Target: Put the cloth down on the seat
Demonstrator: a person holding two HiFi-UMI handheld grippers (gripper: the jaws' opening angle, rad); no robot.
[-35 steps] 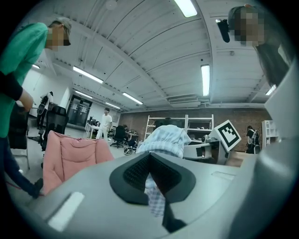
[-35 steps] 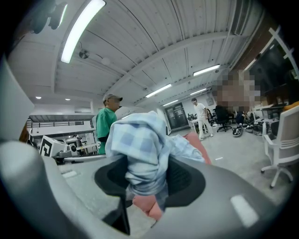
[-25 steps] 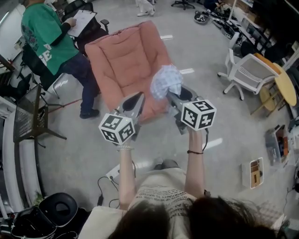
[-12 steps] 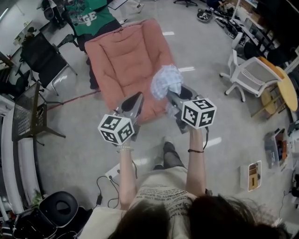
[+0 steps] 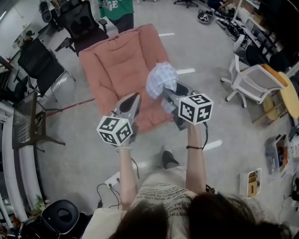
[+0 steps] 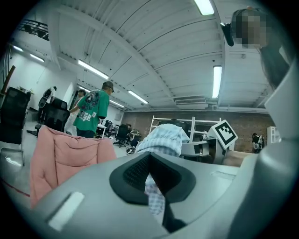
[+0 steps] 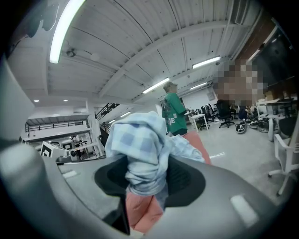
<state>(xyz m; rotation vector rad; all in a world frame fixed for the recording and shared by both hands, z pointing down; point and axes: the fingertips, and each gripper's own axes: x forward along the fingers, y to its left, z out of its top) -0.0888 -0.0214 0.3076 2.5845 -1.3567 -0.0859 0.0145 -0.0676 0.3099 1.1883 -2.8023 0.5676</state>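
The seat (image 5: pixel 119 65) is a pink cushioned floor chair lying ahead of me; it also fills the left of the left gripper view (image 6: pixel 65 156). A light blue checked cloth (image 5: pixel 161 79) is bunched up in my right gripper (image 5: pixel 167 93), whose pads are shut on it (image 7: pixel 140 144). It hangs in the air over the seat's near right part. My left gripper (image 5: pixel 131 103) is held level beside it, shut and holding nothing (image 6: pixel 150 156). The cloth (image 6: pixel 161 140) shows beyond its tips.
A person in a green shirt (image 5: pixel 119 7) stands behind the seat. Black office chairs (image 5: pixel 79 25) stand at the back left, a dark side table (image 5: pixel 28 121) at the left. A white chair (image 5: pixel 254 79) and a wooden table (image 5: pixel 289 95) are at the right.
Both grippers have moved forward over the seat's near part, the cloth still in the right one. The person in green has walked from the seat's left side to behind it.
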